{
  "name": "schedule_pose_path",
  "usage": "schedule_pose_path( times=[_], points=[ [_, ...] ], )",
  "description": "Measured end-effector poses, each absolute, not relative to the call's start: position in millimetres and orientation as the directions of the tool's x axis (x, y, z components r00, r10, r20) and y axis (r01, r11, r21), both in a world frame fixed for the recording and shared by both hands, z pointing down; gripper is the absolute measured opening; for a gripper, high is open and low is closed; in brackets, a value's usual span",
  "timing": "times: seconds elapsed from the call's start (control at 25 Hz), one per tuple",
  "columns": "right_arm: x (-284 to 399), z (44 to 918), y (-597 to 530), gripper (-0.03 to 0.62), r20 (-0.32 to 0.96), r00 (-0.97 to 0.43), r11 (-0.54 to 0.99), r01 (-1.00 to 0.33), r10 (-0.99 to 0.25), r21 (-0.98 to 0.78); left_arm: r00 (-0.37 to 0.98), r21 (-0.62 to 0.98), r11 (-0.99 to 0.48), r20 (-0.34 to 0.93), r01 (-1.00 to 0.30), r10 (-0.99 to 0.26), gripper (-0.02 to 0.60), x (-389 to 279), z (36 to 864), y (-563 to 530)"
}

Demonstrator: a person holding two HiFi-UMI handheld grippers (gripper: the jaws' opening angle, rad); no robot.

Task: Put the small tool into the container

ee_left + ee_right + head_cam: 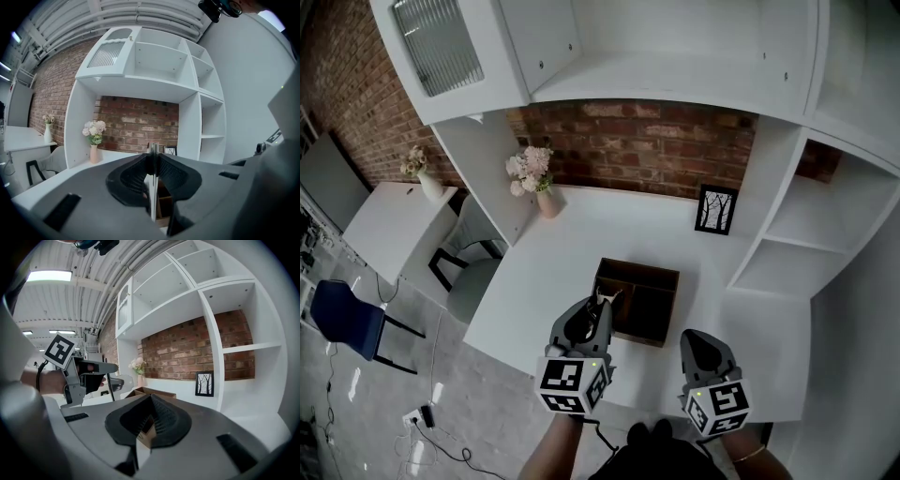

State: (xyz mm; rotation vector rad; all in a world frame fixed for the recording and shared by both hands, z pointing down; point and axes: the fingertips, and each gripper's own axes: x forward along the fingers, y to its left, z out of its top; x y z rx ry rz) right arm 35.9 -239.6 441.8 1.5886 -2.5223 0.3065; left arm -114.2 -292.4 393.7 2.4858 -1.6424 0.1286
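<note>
A dark brown wooden container [652, 305] with inner compartments sits on the white desk [572, 244]. My left gripper [598, 314] hovers at the container's near left corner, shut on the small tool [603, 298]. In the left gripper view the tool [152, 187] is a thin metal strip clamped edge-on between the shut jaws of the left gripper [152, 161], over the container [165, 199]. My right gripper [698, 339] is lower right of the container, shut and empty. The right gripper view shows the shut right gripper [150, 401], the container [154, 392] behind it, and the left gripper [110, 378] with the tool [111, 389] hanging down.
A vase of pink flowers [546, 199] stands at the desk's back left and a framed tree picture [715, 208] at the back right. White shelving [787, 234] rises on the right and above. A grey chair [473, 281] and a blue chair [342, 314] stand left of the desk.
</note>
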Motion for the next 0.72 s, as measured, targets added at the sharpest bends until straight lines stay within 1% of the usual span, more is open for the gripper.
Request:
schedule_pose_path(
  times=[0.36, 0.56, 0.72],
  points=[
    [38, 451, -258, 0.003, 0.244, -0.434, 0.421, -0.901, -0.867, -0.108, 0.403, 0.087, -0.393, 0.192, -0.915, -0.895, 0.078, -103, 409, -317],
    [40, 457, -265, 0.003, 0.258, -0.429, 0.414, -0.903, -0.866, -0.112, 0.396, 0.094, -0.385, 0.233, -0.918, -0.888, 0.078, -104, 428, -325],
    [39, 461, -268, 0.003, 0.268, -0.428, 0.413, -0.904, -0.863, -0.113, 0.385, 0.103, -0.371, 0.241, -0.923, -0.891, 0.078, -108, 440, -329]
  ],
)
